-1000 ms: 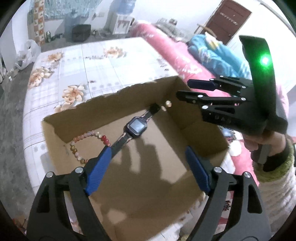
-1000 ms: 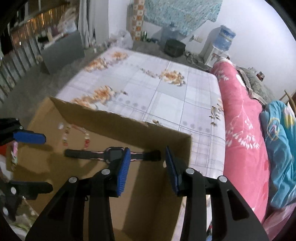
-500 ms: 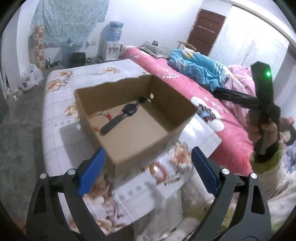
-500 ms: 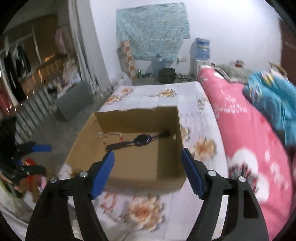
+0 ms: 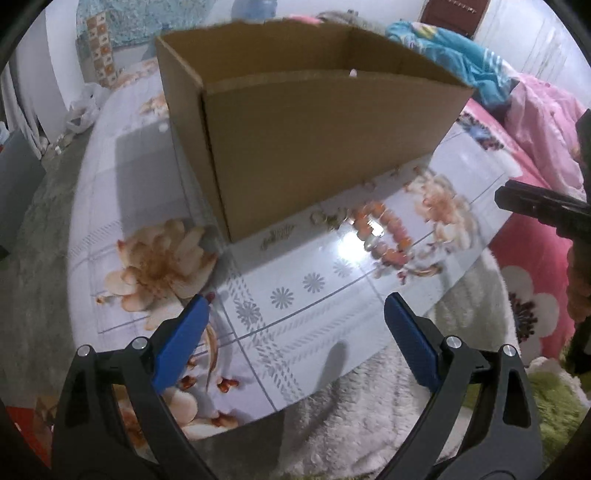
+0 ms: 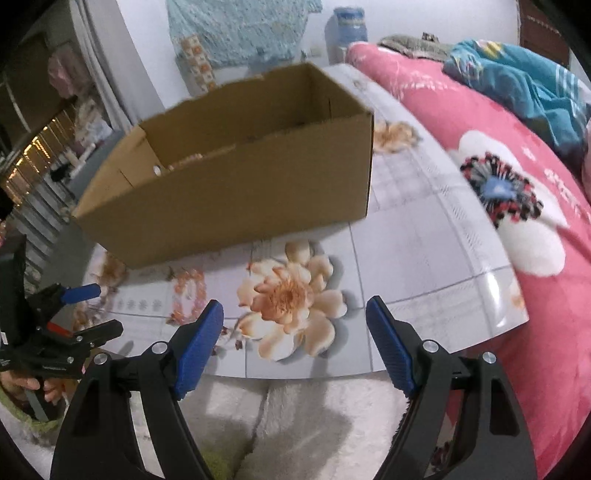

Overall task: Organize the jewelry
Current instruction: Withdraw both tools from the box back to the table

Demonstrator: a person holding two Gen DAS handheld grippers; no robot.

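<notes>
A brown cardboard box [image 5: 314,147] [image 6: 236,184] stands on the flower-print table [image 6: 406,240]. From this low angle its inside is hidden. A bracelet of orange and pink beads [image 5: 384,232] [image 6: 190,295] lies on the table just in front of the box. My left gripper [image 5: 297,299] hangs open over the table's near edge, short of the bracelet, and shows at the left of the right wrist view [image 6: 105,308]. My right gripper [image 6: 294,302] hovers over a printed flower, to the right of the bracelet. Its jaws are opening with nothing between them.
A pink flowered quilt [image 6: 517,221] and a blue blanket [image 6: 517,81] lie to the right of the table. White fluffy fabric [image 6: 295,424] sits below the table's near edge. A water dispenser [image 6: 349,29] stands at the far wall.
Both grippers have drawn back from above the box and sunk toward the table's near edge. The watch and beads inside the box are out of sight. The right jaws have spread wider.
</notes>
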